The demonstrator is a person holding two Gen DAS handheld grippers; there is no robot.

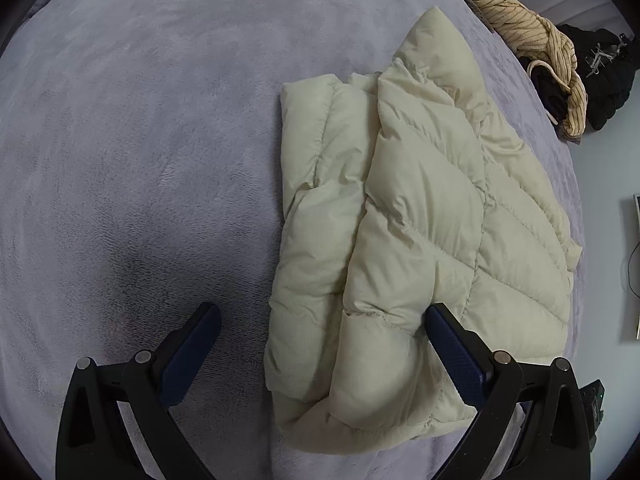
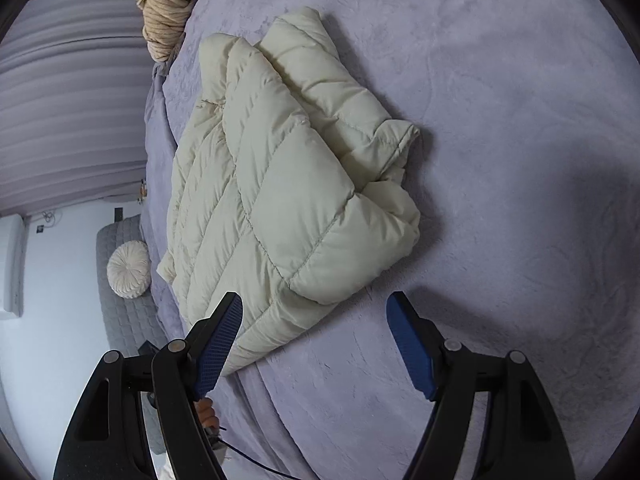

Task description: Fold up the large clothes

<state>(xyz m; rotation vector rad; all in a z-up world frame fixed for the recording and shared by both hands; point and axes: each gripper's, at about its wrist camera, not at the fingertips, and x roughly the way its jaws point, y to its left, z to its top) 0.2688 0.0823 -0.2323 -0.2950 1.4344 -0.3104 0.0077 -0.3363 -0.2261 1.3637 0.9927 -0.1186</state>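
Cream quilted jacket lying on a lilac plush bed cover, already folded into a thick, puffy rectangle. Sides or sleeves turned inward, one padded panel laid over another, with a rounded bulge at one end that looks like the collar or hood. Layers stacked unevenly; one edge gaping loose at the corner seen in the right wrist view.

Left gripper spread wide, hovering over the near end of the jacket. One blue pad touching or just above the fabric, the other over bare cover; nothing pinched between them.

Right gripper also spread wide, empty, held just off the jacket's lower corner. Left-hand pad in front of the jacket's edge, the other well clear over the cover. Part of a hand visible beneath that gripper.

Beyond the jacket, near the bed's far edge, a heap of tan striped and black clothing, crumpled and unfolded. Off the bed, a grey quilted seat with a round cream cushion.

Judged from the layout: this jacket essentially folded and let go, perhaps needing only a pat or a tidy of the loose corner. Rest of the job likely still ahead, with the heap untouched and plenty of open cover beside the jacket for the next garment.
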